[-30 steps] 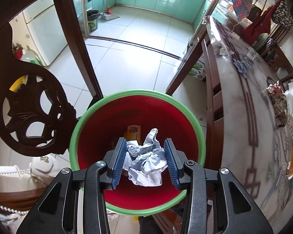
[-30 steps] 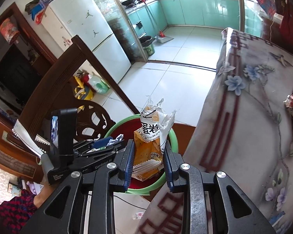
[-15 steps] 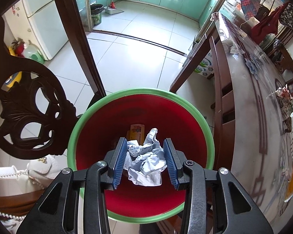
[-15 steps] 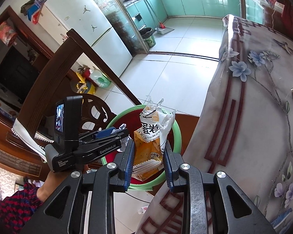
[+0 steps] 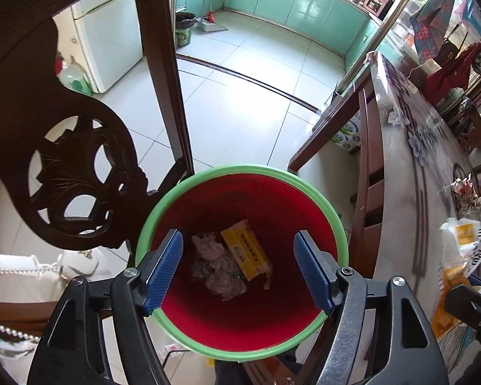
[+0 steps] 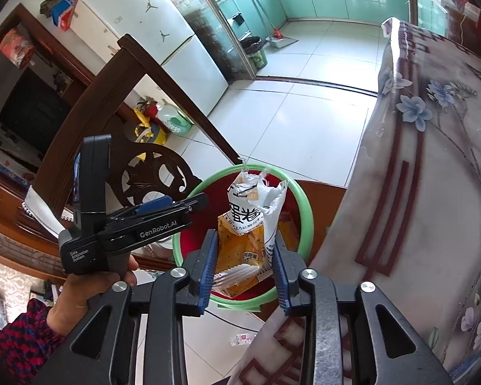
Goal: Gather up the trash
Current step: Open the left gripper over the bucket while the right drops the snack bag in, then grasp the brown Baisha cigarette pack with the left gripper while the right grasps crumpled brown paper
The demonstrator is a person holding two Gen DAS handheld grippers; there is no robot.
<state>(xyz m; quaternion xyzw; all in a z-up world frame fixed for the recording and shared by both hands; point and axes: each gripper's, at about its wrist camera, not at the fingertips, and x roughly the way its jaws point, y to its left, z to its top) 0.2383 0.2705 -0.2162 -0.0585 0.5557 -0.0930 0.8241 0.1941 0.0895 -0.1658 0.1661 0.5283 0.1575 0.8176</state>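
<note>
A red, green-rimmed bin (image 5: 240,330) is seen beside the table (image 6: 433,192), the crumpled paper (image 5: 215,266) now lying released at its bottom; the left gripper (image 5: 237,266) is spread wide and emptied; a torn snack bag (image 6: 250,224) is kept clamped in the right gripper (image 6: 244,264), judged next for dropping.

Bright daylight in both views, coming from kitchen windows at top. Glare on floor tiles (image 5: 240,73) and on tablecloth (image 6: 433,128), washed out near top edge. Bin (image 5: 240,330) interior shaded, trash at bottom soft. Chair (image 5: 80,173) backlit, nearly black. Strong fisheye bend w/ dark corners. Center sharp; slight blur at edges.
</note>
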